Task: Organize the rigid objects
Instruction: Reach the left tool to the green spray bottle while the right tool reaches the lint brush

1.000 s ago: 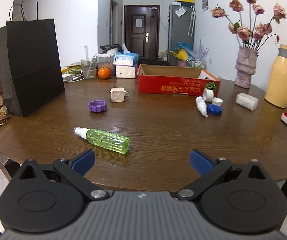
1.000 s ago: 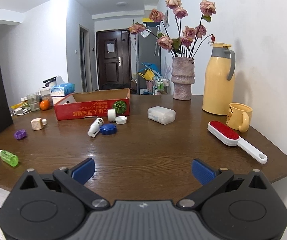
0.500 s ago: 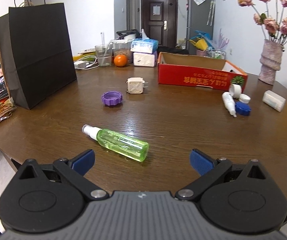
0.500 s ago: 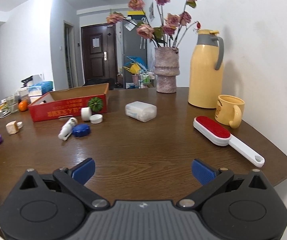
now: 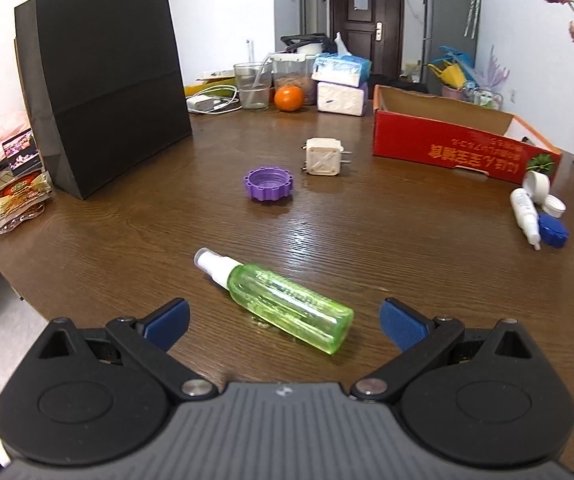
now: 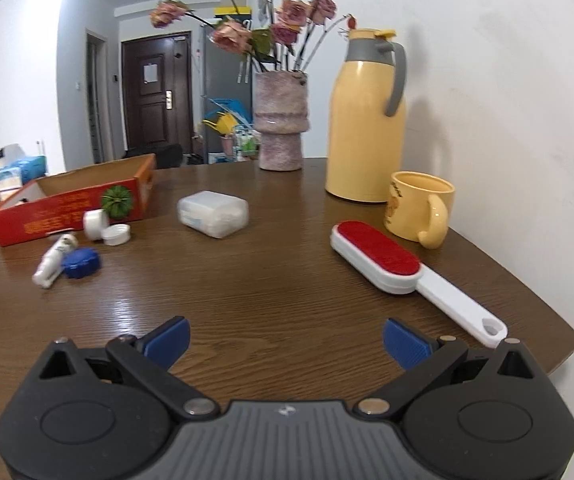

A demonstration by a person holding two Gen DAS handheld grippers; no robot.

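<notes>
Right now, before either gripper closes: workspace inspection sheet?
Surface: dark wooden table, glossy.
Job's things: green plastic spray bottle lying on its side; purple ridged cap; beige plug adapter; white tube, blue cap; red cardboard box, open; red-and-white lint brush.
Clutter: black paper bag, orange, yellow thermos, yellow mug, vase.
Grippers: left gripper open, straddling the bottle; right gripper open, empty.
Cables: white charger cable.
Surroundings: brown door.
</notes>
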